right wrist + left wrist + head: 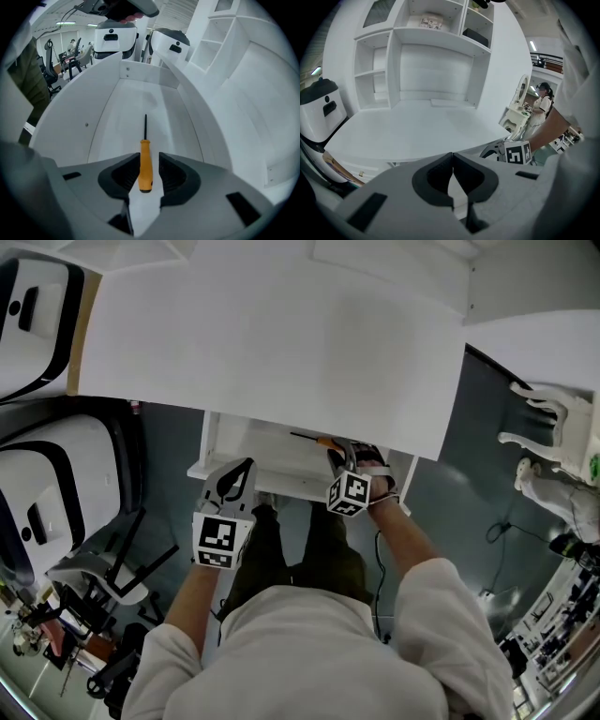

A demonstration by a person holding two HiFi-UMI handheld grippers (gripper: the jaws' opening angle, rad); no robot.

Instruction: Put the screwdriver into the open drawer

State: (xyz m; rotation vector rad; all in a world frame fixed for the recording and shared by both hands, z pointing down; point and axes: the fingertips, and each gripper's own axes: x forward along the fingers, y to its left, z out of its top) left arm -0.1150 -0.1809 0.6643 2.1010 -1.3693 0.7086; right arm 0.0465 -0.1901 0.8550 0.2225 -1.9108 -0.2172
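Note:
A screwdriver (pixel 146 164) with an orange handle and thin dark shaft lies inside the open white drawer (pixel 136 105), shaft pointing toward the drawer's back. My right gripper (pixel 147 156) points steeply down into the drawer, open, with the handle between its pads and a gap showing on the right side. In the head view the screwdriver (pixel 319 440) shows just beyond the right gripper (pixel 342 461), under the desk's front edge. My left gripper (pixel 236 476) hovers at the drawer's (pixel 272 463) left front corner; in its own view the left gripper (pixel 453 155) is shut on nothing.
The white desk top (pixel 281 343) overhangs the drawer, with a white shelf unit (pixel 431 47) behind it. Two white rounded machines (pixel 37 315) and an office chair (pixel 103 568) stand at the left, an ornate white chair (pixel 553 427) at the right. A person (pixel 543 105) stands far off.

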